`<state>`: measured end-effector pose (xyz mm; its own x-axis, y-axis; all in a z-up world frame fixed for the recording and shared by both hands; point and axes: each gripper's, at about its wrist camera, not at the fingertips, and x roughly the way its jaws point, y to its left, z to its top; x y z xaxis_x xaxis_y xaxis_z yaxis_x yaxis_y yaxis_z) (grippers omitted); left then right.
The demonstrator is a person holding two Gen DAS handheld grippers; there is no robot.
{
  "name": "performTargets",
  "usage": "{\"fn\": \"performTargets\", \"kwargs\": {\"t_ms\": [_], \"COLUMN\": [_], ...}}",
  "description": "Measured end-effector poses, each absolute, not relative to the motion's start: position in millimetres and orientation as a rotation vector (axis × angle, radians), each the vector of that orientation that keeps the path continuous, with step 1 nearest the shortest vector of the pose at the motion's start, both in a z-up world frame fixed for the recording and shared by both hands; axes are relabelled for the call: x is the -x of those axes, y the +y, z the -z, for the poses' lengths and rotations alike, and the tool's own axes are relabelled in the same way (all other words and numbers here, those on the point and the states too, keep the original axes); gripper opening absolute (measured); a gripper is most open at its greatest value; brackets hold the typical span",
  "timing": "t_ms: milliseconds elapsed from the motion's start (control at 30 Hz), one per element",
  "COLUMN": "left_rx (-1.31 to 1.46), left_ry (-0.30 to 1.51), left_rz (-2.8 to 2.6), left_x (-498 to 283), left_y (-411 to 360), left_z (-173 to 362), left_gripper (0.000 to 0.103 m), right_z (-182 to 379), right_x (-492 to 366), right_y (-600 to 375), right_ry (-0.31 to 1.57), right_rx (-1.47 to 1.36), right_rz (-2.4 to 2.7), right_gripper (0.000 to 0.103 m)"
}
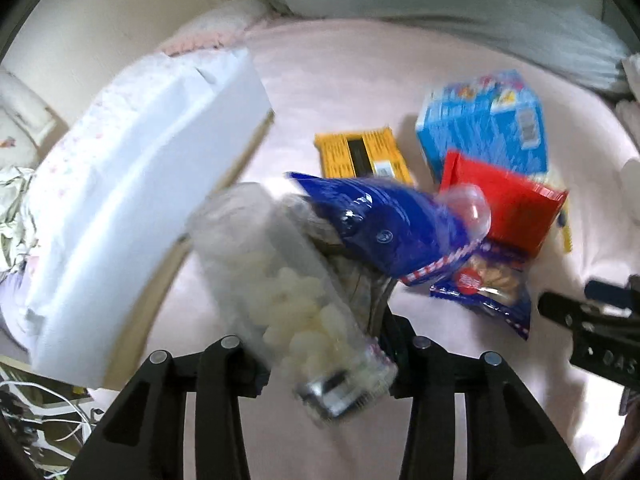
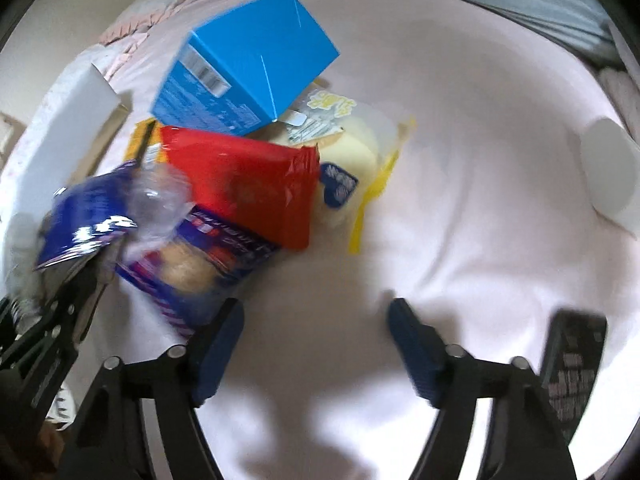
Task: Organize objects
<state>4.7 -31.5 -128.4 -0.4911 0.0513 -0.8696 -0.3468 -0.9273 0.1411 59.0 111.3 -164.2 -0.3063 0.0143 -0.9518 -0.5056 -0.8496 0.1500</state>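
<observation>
Snacks mostly unsorted: blue carton (image 2: 248, 68), red packet (image 2: 244, 184), yellow pouch (image 2: 352, 160), cookie bag (image 2: 192, 264) heaped mid-bed, just right of white box (image 1: 132, 208). Left gripper (image 1: 320, 352) clamps clear bag of pale sweets (image 1: 288, 300), blue packet (image 1: 384, 224) behind it. Right gripper (image 2: 316, 344) half-wide, empty, over bare sheet (image 2: 480, 160). Judgement: early stage; nothing visibly sorted, pile remains.

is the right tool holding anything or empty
Empty. The right tool has its blue pads apart, with only bare pink sheet between them.
</observation>
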Motion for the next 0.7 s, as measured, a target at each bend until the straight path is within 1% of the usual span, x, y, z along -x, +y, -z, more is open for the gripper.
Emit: {"fn": "performTargets", "kwargs": {"t_ms": [33, 100, 167, 233, 267, 367, 400, 467, 500, 600, 700], "left_rx": [1.414, 1.327, 1.198, 1.088, 1.035, 0.894, 0.875, 0.863, 0.867, 0.942, 1.015], "left_ry": [0.409, 0.358, 0.286, 0.231, 0.246, 0.381, 0.417, 0.418, 0.388, 0.258, 0.147], "left_rz": [-2.512, -2.570, -2.632, -2.671, -2.694, -2.810, -2.842, -2.892, -2.900, -2.853, -2.733], "left_x": [-6, -9, -15, -13, -4, 6, 10, 17, 20, 31, 36], "left_y": [-35, -32, -29, -23, -15, 4, 8, 13, 12, 8, 10], "left_z": [120, 93, 59, 25, 4, -47, -61, -82, -85, -70, -22], "left_gripper": [0.042, 0.037, 0.036, 0.037, 0.040, 0.047, 0.051, 0.053, 0.056, 0.059, 0.059], "right_z": [154, 122, 87, 56, 39, -4, -16, -29, -32, -20, 19], "right_x": [-64, -72, -72, -61, -55, -34, -27, -13, -10, -4, -13], "right_y": [110, 108, 106, 106, 101, 99, 99, 125, 133, 152, 163], "right_ry": [0.628, 0.683, 0.736, 0.710, 0.673, 0.606, 0.601, 0.623, 0.654, 0.759, 0.848], "right_rx": [1.581, 1.465, 1.343, 1.253, 1.210, 1.138, 1.110, 1.036, 1.020, 1.005, 1.020], "right_rz": [-2.218, -2.283, -2.377, -2.441, -2.462, -2.490, -2.505, -2.510, -2.498, -2.435, -2.403], "right_gripper": [0.069, 0.069, 0.069, 0.069, 0.069, 0.069, 0.069, 0.068, 0.068, 0.068, 0.068]}}
